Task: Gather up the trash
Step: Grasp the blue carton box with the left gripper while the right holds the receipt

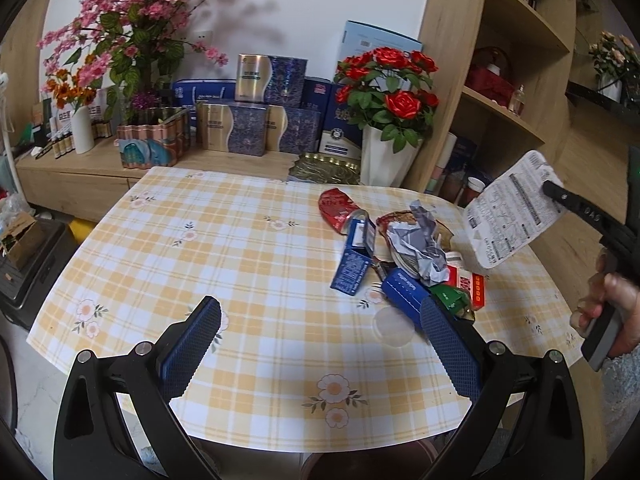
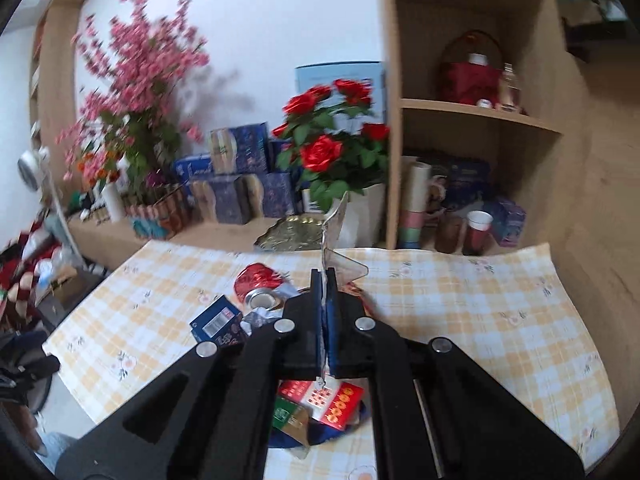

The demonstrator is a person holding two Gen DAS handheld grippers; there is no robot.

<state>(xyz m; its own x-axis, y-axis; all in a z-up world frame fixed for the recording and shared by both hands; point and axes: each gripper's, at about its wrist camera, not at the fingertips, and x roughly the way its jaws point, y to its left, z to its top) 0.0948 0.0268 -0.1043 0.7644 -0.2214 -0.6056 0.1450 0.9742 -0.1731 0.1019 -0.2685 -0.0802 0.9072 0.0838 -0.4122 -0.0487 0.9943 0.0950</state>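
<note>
The right gripper (image 2: pixel 326 280) had its fingers (image 1: pixel 560 196) clenched on a white printed package (image 1: pixel 510 210), which was lifted in the air just to the right of the trash pile (image 1: pixel 404 256). The package looked like a flat blister card, though its edge-on view from the right wrist was blurred. The left gripper (image 1: pixel 320 344) had its fingers released, nothing between them, in front of the pile. The pile lay on the checkered surface (image 1: pixel 240 260): a crushed red can (image 1: pixel 340 206), blue cartons (image 1: pixel 354 256) and crumpled foil (image 1: pixel 420 244).
</note>
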